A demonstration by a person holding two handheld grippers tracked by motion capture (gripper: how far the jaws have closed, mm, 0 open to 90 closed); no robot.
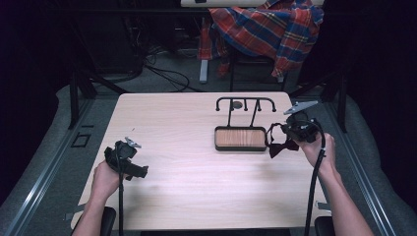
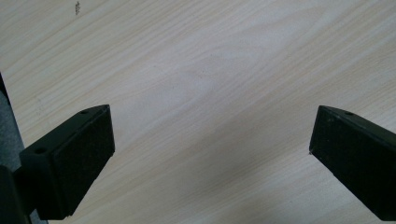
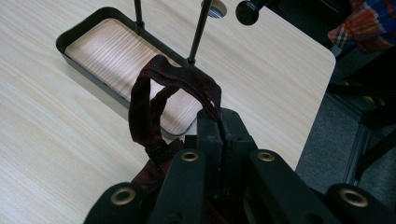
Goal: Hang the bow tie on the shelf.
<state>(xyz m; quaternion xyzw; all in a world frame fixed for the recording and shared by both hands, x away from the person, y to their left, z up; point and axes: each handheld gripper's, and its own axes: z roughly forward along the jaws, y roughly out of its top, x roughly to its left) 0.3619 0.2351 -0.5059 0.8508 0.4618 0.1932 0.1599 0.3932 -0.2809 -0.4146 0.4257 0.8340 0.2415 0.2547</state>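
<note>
High view. A light wooden table (image 1: 172, 162) stands on a grey floor, with a plaid shirt (image 1: 268, 29) draped over a chair beyond its far edge. Right of the table's centre sits a black stand (image 1: 241, 135): a shallow tray with a wood-grain bottom and two thin posts rising to a hooked crossbar. The right gripper (image 1: 291, 142) is held in the person's right hand (image 1: 319, 150), just to the right of the tray. A dark bow tie (image 1: 281, 147) hangs from it, the bow below the gripper and the strap looping up toward the tray's right end. The left gripper (image 1: 140, 172) is held in the left hand (image 1: 105, 179) near the table's left near corner, well apart from the stand, pointing right.

Left gripper view. The two black jaws stand spread wide, one at each lower corner of the frame. Between them lies bare wood grain; the pads (image 2: 84, 154) touch nothing.

Right gripper view. The jaws are pressed together and pinch the dark red strap (image 3: 154, 98) of the bow tie. The strap rises from the pinch point in an arched loop, tilted left, with a small black clasp (image 3: 159, 151) at the loop's lower left. More dark red cloth shows beneath the gripper body. Behind the loop lies the tray's right end, and one post of the stand stands just beyond the top of the loop. Whether the strap touches the tray rim cannot be told.
</note>
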